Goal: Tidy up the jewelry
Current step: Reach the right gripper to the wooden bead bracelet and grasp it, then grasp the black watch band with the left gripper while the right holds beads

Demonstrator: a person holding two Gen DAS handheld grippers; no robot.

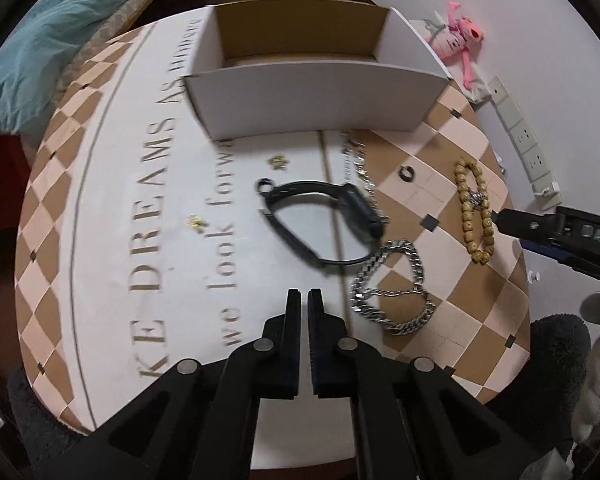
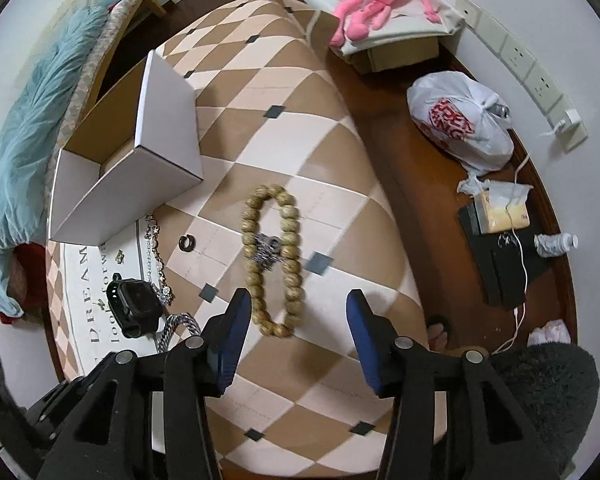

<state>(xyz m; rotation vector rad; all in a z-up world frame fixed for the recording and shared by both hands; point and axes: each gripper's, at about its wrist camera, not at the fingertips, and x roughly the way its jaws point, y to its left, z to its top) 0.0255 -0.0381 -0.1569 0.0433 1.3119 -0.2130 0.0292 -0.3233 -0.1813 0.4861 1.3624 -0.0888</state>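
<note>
My left gripper [image 1: 304, 298] is shut with nothing in it, held above the printed white mat [image 1: 112, 216]. Ahead of it lie a black smartwatch [image 1: 320, 220], a heavy silver chain [image 1: 392, 292], a sparkling thin chain [image 1: 358, 164], a small black ring [image 1: 407, 173] and two gold earrings [image 1: 279, 162]. My right gripper [image 2: 298, 304] stands open over the near end of a wooden bead bracelet [image 2: 272, 260], which lies flat on the checkered table [image 2: 300, 152] with a small silver piece [image 2: 268, 249] on it. The open white box [image 2: 128, 160] sits at the back left.
The table's right edge drops to a brown floor with a white plastic bag [image 2: 460, 124], a tissue pack [image 2: 500, 212], a black case [image 2: 500, 264] and a cable. A pink plush toy [image 2: 372, 4] lies on a box. A blue blanket [image 2: 32, 128] hangs at left.
</note>
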